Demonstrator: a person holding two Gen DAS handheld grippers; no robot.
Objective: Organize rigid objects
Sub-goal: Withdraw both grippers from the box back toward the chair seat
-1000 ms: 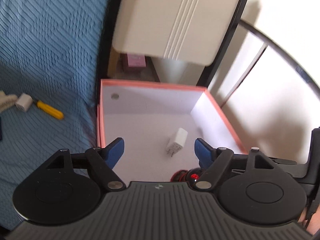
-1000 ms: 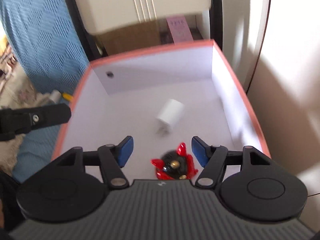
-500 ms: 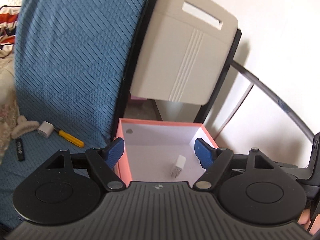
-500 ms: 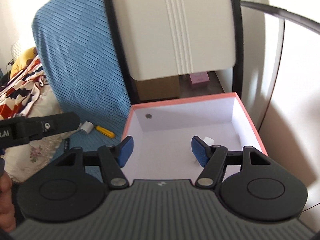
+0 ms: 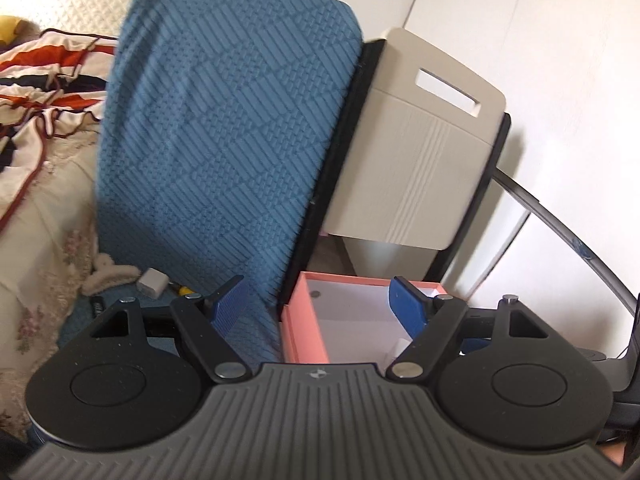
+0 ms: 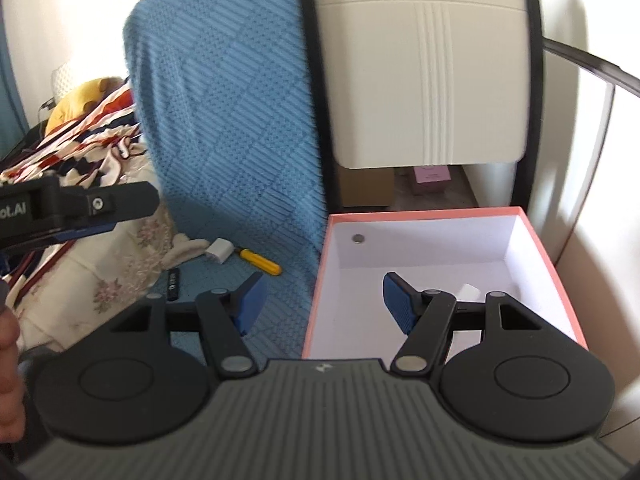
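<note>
Only readable text: "ot.AI", partly cut off, is showing on the left claw (image 6: 100, 220) body at the left edge of the right wrist view. The marking on the black stick (image 6: 173, 279) is too small to read.

Left claw (image 5: 320, 300) is sitting spread wide, holding nothing; right claw (image 6: 322, 300) likewise, wide apart and bare.

Pink box (image 6: 536, 236) is standing open-topped on the floor beside the blue blanket (image 6: 224, 120), white inside, its left wall touching the blanket edge. One white charger (image 6: 469, 292) is lying inside, partly hidden behind the right claw's finger.

On the blanket, left of the box: one white adapter (image 6: 219, 251), one yellow-handled screwdriver (image 6: 260, 262) just beside it, and the black stick nearby. Beige chair back (image 6: 424, 80) is overhanging the box's far edge.
</note>
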